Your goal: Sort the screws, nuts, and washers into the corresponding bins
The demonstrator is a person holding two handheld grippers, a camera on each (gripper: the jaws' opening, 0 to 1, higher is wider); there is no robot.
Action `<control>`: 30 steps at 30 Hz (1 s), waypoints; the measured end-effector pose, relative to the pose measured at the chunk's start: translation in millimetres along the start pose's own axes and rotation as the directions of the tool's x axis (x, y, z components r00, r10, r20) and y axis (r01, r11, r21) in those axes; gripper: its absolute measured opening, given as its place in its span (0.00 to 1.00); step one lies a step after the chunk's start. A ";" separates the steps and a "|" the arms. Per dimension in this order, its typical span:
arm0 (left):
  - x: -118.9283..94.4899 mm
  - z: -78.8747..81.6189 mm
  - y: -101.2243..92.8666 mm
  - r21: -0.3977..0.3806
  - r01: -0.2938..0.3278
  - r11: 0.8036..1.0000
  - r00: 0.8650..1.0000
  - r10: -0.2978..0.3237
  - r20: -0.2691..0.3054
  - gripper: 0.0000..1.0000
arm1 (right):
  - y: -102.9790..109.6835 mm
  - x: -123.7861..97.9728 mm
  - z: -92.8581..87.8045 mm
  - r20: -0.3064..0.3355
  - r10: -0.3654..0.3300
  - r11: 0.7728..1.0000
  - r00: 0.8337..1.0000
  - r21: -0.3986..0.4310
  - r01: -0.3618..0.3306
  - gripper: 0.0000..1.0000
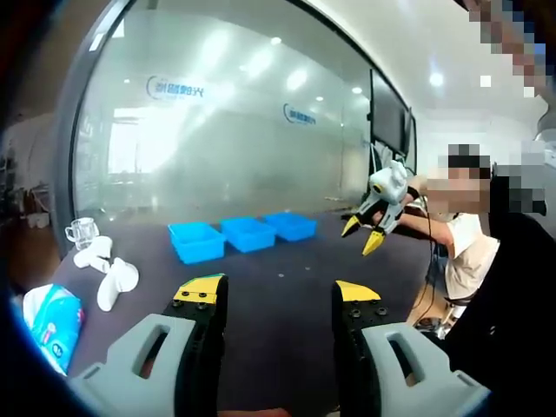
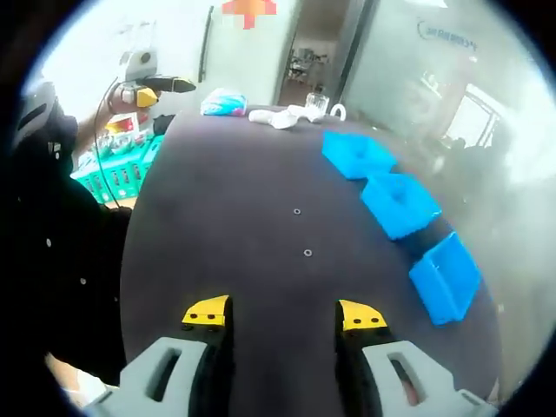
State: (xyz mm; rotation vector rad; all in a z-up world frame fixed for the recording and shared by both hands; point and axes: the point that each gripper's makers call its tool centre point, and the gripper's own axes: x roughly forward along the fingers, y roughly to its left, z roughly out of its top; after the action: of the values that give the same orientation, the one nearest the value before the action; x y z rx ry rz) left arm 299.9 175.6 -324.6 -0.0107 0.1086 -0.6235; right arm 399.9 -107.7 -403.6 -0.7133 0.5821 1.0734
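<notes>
— Where are your jaws right now?

— Left gripper [image 1: 279, 295] is up over the dark desk [image 1: 287, 339]; jaws spread wide, yellow tips well apart, nothing between them, touching nothing; right gripper [image 2: 284, 314] much the same, jaws wide open above the desk, empty.

— And the bins?

— Three blue bins in a row; in the left gripper view they sit across the desk, the first bin [image 1: 196, 241], the middle bin [image 1: 248, 233] and the third bin [image 1: 291, 225], side by side, near the glass wall [image 1: 217, 122]; in the right gripper view the same row runs down the right side of the desk; I cannot see into them well enough to tell what is inside.

— Any hardware out?

— Two small ring-shaped pieces on the bare desk ahead of my right jaws; one washer-like piece [image 2: 297, 211] farther off, another small piece [image 2: 307, 253] closer; too small to say nut or washer.

— Anything else?

— My other gripper [image 1: 375, 228] shows to the right in the left gripper view, held in the air with its yellow tips parted; white controllers [image 1: 109, 269], a glass mug [image 1: 82, 231] and a blue packet [image 1: 54, 320] at the desk's far-left end; a green basket [image 2: 122, 169] beside the desk.
</notes>
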 end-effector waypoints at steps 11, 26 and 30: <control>-3.2 -2.7 4.2 -0.008 -0.009 1.000 1.000 0.009 0.001 0.48 | -13.1 9.6 -3.7 -0.043 0.020 1.000 0.999 -0.002 -0.020 0.41; -5.4 -9.1 8.5 -0.017 -0.023 1.000 1.000 0.023 -0.007 0.48 | -28.8 40.0 10.8 -0.133 0.073 0.995 0.988 -0.051 -0.080 0.40; -6.6 -11.0 11.1 -0.022 -0.029 0.999 1.000 0.029 -0.010 0.48 | -33.8 52.8 12.5 -0.161 0.086 0.994 0.983 -0.059 -0.096 0.36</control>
State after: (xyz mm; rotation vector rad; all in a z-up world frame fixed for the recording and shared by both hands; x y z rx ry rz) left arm 299.9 188.7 -335.4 -0.0272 0.1251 -0.5930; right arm 451.8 -78.0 -426.1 -0.8414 0.7234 1.1318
